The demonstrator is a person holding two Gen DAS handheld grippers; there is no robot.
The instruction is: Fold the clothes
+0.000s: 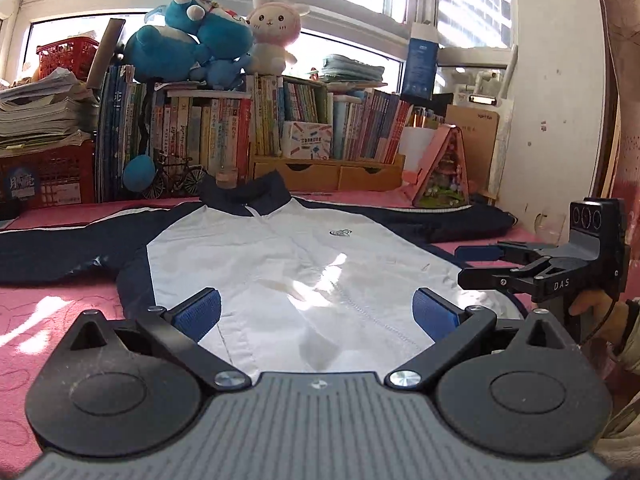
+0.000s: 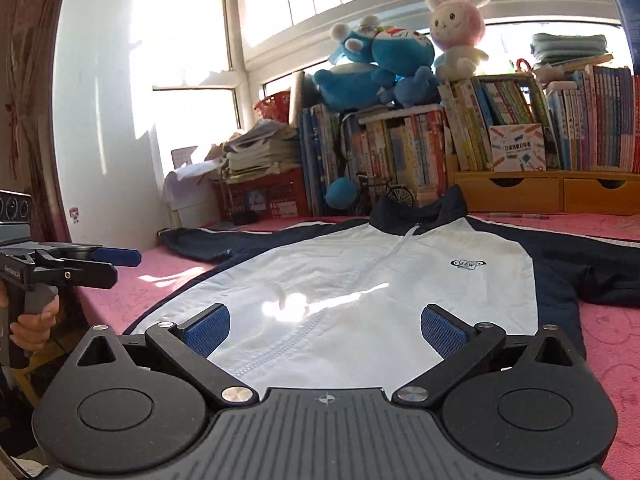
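A white jacket (image 1: 280, 256) with navy sleeves, navy collar and a front zip lies spread flat, front up, on a pink bedspread (image 1: 60, 312). My left gripper (image 1: 316, 312) hovers open over the jacket's hem, with nothing between its blue pads. From the right wrist, the jacket (image 2: 360, 272) looks the same, and my right gripper (image 2: 326, 328) is open over the hem too. Each gripper shows in the other's view, held by a hand: the right gripper (image 1: 459, 266) beside the jacket's right edge, the left gripper (image 2: 128, 268) off its left edge.
Behind the collar stand rows of books (image 1: 224, 132), plush toys (image 1: 188, 36), wooden drawers (image 1: 320, 174), a red crate (image 1: 48, 178), a small bicycle model (image 1: 176, 178) and a pink model house (image 1: 444, 168). A white wall (image 1: 560, 120) closes the right side.
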